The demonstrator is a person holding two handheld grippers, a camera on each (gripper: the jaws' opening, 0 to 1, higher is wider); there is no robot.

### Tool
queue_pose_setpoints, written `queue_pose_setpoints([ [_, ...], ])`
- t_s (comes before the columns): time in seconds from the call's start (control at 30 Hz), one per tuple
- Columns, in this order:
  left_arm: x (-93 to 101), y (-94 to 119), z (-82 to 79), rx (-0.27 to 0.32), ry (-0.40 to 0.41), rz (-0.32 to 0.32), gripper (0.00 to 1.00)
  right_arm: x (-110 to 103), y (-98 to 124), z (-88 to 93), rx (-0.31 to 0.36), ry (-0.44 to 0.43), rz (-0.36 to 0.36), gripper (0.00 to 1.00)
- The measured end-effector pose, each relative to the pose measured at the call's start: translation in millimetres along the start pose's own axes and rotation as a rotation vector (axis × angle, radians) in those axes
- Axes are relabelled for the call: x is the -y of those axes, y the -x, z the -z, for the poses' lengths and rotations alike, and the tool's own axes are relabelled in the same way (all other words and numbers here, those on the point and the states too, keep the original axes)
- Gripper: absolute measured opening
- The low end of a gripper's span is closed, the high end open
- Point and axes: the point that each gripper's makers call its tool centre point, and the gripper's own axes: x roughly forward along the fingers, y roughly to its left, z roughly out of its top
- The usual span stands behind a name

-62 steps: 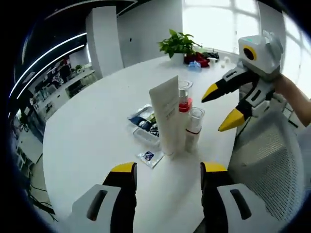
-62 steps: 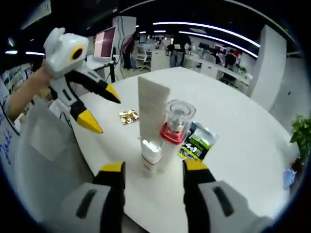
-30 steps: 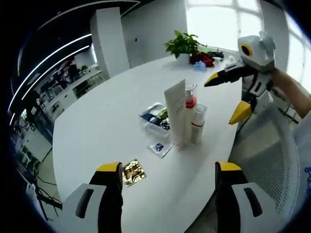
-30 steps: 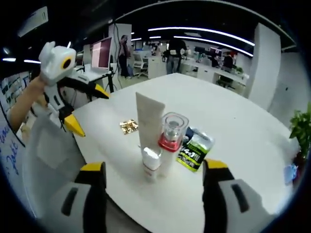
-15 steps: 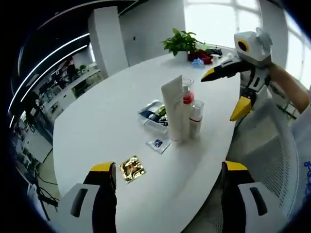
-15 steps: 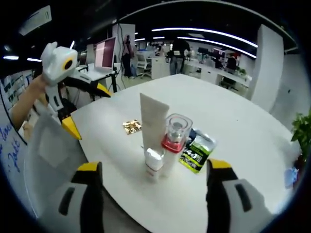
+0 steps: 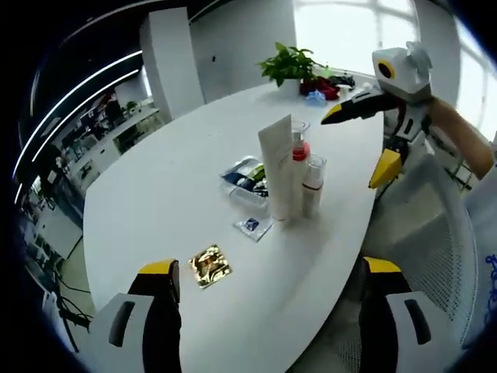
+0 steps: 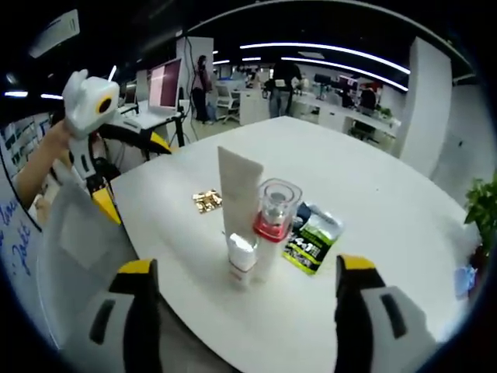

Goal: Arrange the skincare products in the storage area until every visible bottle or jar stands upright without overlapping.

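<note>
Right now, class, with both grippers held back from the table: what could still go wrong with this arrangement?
1. The tall white tube, red-collared bottle and small white bottle stand tightly clustered; nudging one could topple the others.
2. The cluster stands fairly near the table edge, so a knocked bottle might roll off.

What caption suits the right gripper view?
Open yellow-tipped right gripper facing upright white tube, red-collared clear bottle and small white bottle.

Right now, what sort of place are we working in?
Probably an open-plan office: a large white oval table, rows of desks with people under long ceiling light strips, and a pink-lit computer monitor.
</note>
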Motion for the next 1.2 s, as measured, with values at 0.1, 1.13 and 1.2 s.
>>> queue_pose_setpoints([
  [0.1,-0.3,0,0.1,0.001,-0.005,0.000,0.95,0,-1,1.4,-0.004,0.000,-0.004,0.97],
  [1.13,-5.0,-5,6.4,-0.008,0.015,0.024,0.97,27,4,-6.3,-0.020,-0.001,-0.025,0.95],
  [1.2,-6.1,-5,7.2,-0.009,0.019,0.022,0.97,31,6,-10.2,-0.015,-0.001,-0.034,0.95],
])
